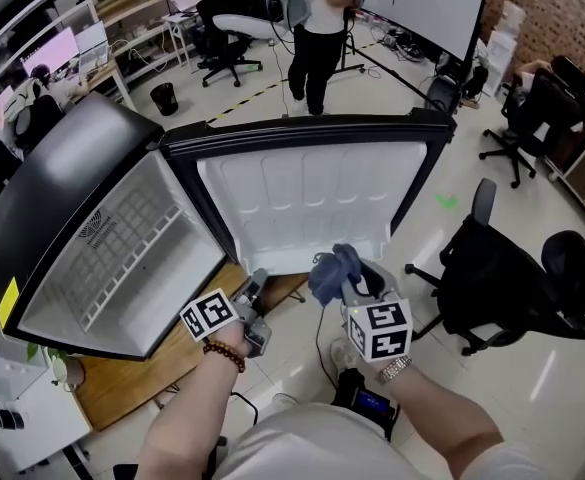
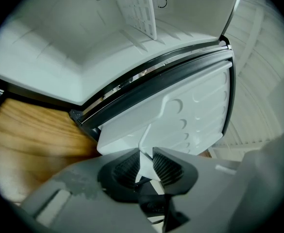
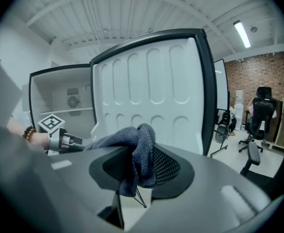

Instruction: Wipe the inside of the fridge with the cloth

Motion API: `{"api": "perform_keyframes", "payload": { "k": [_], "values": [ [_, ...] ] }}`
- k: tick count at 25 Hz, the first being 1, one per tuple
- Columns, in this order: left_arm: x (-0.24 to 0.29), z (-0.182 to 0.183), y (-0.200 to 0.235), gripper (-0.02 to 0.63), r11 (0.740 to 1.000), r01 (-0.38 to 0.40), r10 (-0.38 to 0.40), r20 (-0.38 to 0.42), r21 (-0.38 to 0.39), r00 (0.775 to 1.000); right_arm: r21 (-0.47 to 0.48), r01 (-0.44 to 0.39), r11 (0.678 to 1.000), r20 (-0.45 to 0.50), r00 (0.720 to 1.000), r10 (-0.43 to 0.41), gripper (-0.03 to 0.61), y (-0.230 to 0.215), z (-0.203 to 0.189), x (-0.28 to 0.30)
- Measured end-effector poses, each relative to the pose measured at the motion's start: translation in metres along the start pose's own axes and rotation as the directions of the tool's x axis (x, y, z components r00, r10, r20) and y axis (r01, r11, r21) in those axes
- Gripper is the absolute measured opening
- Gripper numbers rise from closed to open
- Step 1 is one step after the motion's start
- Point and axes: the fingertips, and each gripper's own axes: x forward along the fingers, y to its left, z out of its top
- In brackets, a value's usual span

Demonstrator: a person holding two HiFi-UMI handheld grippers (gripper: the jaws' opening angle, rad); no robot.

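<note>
Two claws were engaged: the left claw [image 2: 146, 161] clamped the edge of the fridge door [image 1: 312, 203], the right claw [image 3: 141, 166] clenched the cloth [image 3: 139, 152] outside the fridge [image 1: 167, 213]. The loosely bunched cloth might slip out while wiping.

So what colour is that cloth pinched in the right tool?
Dark blue-grey, the cloth is plain with no pattern; it shows best in the right gripper view.

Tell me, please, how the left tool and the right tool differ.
The left tool pinches the fridge door by its thin white edge; the right tool holds a bunched blue cloth. The left tool's jaws stand nearly together; the right tool's are wider apart. Both grip something.
</note>
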Motion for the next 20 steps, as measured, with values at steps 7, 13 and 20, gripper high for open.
{"api": "perform_keyframes", "payload": {
  "k": [7,13,20],
  "values": [
    [-0.01,0.005,-0.023,0.083,0.998,0.059,-0.059,-0.012,0.026,0.998,-0.037,-0.143,0.989,-0.015,0.99,0.143,0.12,0.07,-0.018,-0.006],
    [-0.011,0.017,-0.04,0.08,0.994,0.097,-0.097,-0.013,0.056,0.995,-0.045,-0.169,0.985,-0.048,0.985,0.167,0.12,0.09,-0.031,0.002],
    [-0.005,0.027,-0.047,0.077,0.991,0.117,-0.115,-0.032,0.061,0.993,-0.044,-0.166,0.985,-0.074,0.984,0.162,0.12,0.106,-0.039,0.032]
  ]
}}
